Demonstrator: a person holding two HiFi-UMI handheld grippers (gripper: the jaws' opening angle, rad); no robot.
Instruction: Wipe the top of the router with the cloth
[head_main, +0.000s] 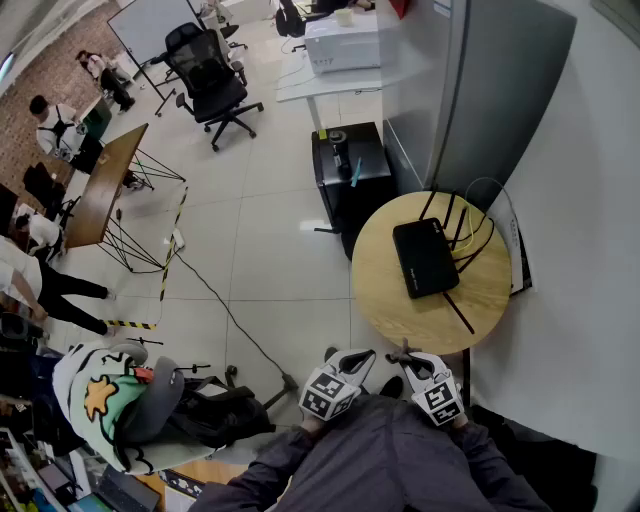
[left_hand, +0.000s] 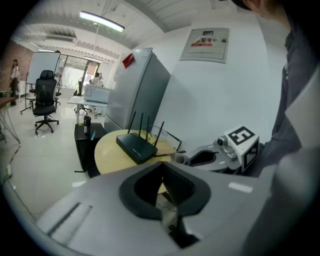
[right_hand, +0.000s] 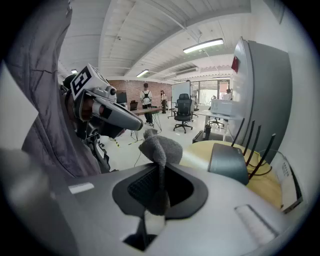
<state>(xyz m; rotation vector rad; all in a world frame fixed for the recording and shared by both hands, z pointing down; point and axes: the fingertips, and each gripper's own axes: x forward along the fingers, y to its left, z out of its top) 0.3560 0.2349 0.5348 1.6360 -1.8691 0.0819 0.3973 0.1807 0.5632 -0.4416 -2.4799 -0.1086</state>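
Note:
The black router (head_main: 425, 257) lies flat on the round wooden table (head_main: 385, 295), its antennas pointing toward the wall. Both grippers are held close to the person's body, short of the table's near edge. My right gripper (head_main: 408, 356) is shut on a grey cloth (right_hand: 160, 147), which sticks up in a bunch above the jaws (right_hand: 159, 186). In the right gripper view the router (right_hand: 227, 162) sits ahead and to the right. My left gripper (head_main: 348, 362) is shut with nothing in it (left_hand: 161, 187); the left gripper view shows the router (left_hand: 135, 146) ahead on the table.
Yellow and black cables (head_main: 478, 232) trail off the table's far side toward the wall. A black cabinet (head_main: 350, 175) stands beside the table and a tall grey unit (head_main: 490, 90) behind it. A backpack (head_main: 205, 412) and a floor cable (head_main: 225, 310) lie to the left.

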